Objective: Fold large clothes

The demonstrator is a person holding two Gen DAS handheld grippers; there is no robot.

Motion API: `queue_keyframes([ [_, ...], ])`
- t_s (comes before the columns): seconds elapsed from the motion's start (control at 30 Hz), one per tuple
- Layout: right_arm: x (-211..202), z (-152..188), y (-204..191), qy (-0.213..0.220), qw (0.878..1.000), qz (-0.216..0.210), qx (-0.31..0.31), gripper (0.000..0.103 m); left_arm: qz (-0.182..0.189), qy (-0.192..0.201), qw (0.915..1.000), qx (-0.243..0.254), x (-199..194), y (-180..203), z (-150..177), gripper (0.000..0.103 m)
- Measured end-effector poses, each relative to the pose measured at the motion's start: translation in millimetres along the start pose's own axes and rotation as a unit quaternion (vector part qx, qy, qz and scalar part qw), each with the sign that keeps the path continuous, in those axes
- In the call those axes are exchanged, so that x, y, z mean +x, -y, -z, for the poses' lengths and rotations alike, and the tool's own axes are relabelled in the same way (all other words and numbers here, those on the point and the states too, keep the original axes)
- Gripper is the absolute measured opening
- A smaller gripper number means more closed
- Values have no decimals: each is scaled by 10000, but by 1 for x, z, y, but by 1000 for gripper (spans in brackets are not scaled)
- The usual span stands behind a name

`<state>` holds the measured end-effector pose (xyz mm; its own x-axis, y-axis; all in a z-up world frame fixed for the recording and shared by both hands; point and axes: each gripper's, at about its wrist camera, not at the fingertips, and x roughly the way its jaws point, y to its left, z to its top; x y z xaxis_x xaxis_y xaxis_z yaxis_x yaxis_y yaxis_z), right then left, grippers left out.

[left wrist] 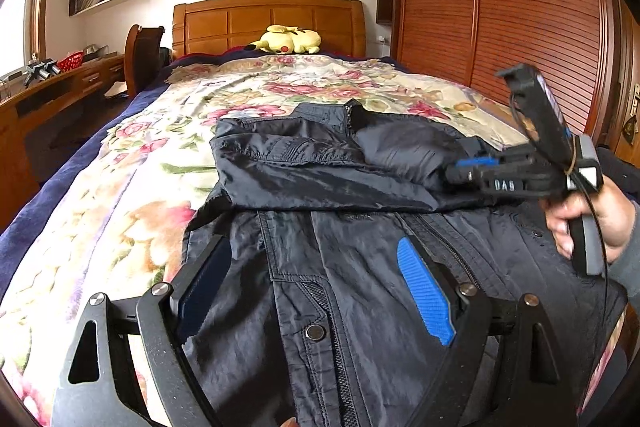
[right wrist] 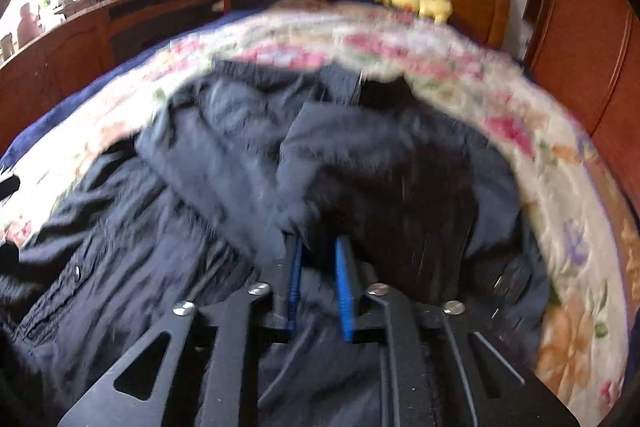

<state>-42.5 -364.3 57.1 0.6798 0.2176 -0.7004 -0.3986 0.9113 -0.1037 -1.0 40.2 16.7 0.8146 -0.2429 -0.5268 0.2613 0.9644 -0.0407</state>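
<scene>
A dark navy jacket lies on the floral bedcover, zip side up, with both sleeves folded in across its upper half. My left gripper hovers wide open over the jacket's lower front, with nothing between its fingers. At the right of the left wrist view, a hand holds my right gripper with its tips on the folded right sleeve. In the blurred right wrist view the jacket fills the middle. There the right gripper has its blue pads a narrow gap apart, with a fold of sleeve just ahead of the tips.
A yellow plush toy rests against the wooden headboard. A slatted wooden wardrobe runs close along the bed's right side. A desk and a chair stand to the left.
</scene>
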Motion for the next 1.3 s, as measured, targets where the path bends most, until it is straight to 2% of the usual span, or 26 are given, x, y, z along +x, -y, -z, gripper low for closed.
queue_keyframes([
  [0.07, 7, 4, 3, -110, 9999, -21, 38, 31, -8, -14, 10000, 8, 1, 0, 0, 86],
  [0.13, 7, 8, 4, -187, 9998, -45, 87, 52, -5, -19, 10000, 6, 1, 0, 0, 86],
  [0.17, 6, 9, 6, -204, 9997, -21, 109, 54, -6, -19, 10000, 6, 1, 0, 0, 86],
  [0.27, -3, 9, 17, -21, 9998, 42, 208, 55, -8, -28, 10000, 4, 1, 0, 1, 86],
  [0.4, -21, -1, 42, 430, 9972, 206, 584, 55, -17, -47, 10000, 16, 4, 0, 1, 86],
  [0.5, -22, -10, 63, 521, 9942, 243, 911, 55, -27, -57, 10000, 43, 5, 2, 1, 86],
  [0.7, 19, -15, 82, 135, 9919, 224, 1244, 55, -30, -104, 9999, 103, 9, 5, 3, 86],
  [0.8, 43, -15, 91, -113, 9898, -88, 1414, 55, -17, -142, 9999, 94, 10, 5, 3, 86],
  [1.0, 63, -20, 89, -394, 9902, -115, 1334, 55, 31, -263, 9996, 61, 16, 3, 5, 86],
  [1.07, 64, -23, 86, -415, 9919, -141, 1192, 49, 24, -289, 9995, 79, 17, 4, 5, 86],
  [1.13, 64, -28, 79, -428, 9943, -229, 954, 25, 10, -299, 9995, 107, 18, 5, 5, 86],
  [1.2, 58, -32, 73, -384, 9966, -50, 727, 4, 6, -291, 9995, 114, 17, 6, 5, 86],
  [1.3, 44, -42, 67, -102, 9983, -114, 567, 4, 1, -233, 9997, 78, 15, 4, 4, 86],
])
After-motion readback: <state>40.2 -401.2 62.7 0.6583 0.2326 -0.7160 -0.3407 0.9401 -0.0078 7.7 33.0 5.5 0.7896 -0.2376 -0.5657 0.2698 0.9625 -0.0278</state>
